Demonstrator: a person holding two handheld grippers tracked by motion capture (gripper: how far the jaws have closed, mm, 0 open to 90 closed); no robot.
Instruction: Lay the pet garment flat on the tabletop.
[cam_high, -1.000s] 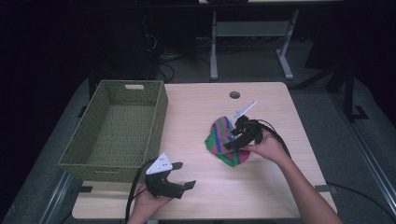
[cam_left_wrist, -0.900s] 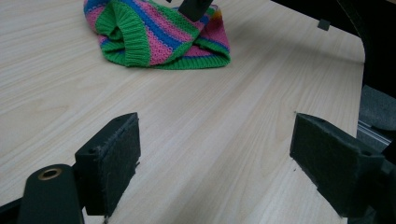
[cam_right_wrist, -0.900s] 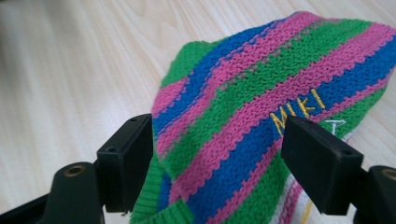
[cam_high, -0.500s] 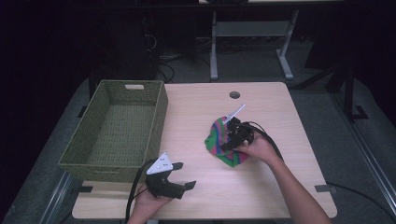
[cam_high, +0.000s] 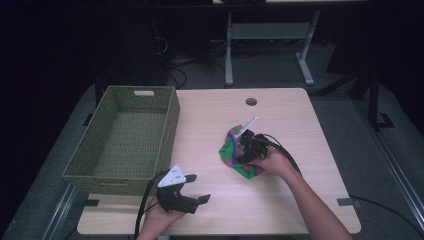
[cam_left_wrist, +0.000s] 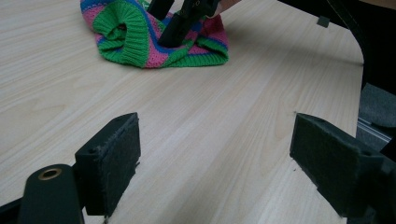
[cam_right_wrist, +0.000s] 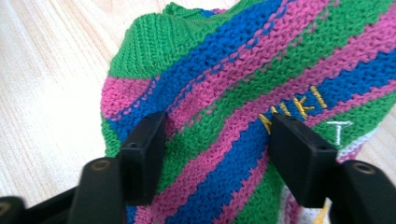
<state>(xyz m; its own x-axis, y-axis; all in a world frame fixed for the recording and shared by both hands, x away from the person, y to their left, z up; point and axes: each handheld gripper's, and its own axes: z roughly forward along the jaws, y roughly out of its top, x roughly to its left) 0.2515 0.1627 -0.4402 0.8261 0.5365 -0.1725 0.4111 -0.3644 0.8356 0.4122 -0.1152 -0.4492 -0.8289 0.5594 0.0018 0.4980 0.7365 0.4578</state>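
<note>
A knitted cloth (cam_high: 230, 148) striped green, pink and blue lies bunched on the wooden table (cam_high: 285, 200), right of centre. My right gripper (cam_high: 242, 154) points down into it. In the right gripper view its jaws (cam_right_wrist: 217, 158) have just been closing. They still stand apart, their tips pushed into the knit (cam_right_wrist: 224, 70) and a ridge of it between them. The left gripper view shows those black fingers (cam_left_wrist: 175, 30) dug into the cloth (cam_left_wrist: 130, 42). My left gripper (cam_high: 198, 188) rests near the front edge, open with nothing between its pads (cam_left_wrist: 116, 158).
A green woven basket (cam_high: 170, 125) stands at the table's left, nothing inside it. A round cable hole (cam_high: 251, 101) sits near the far edge. Bare wood stretches between the two grippers. Beyond the table are a dark floor and a metal stand.
My right gripper has moved left and down onto the cloth, and its jaws have narrowed. The left gripper has stayed put.
</note>
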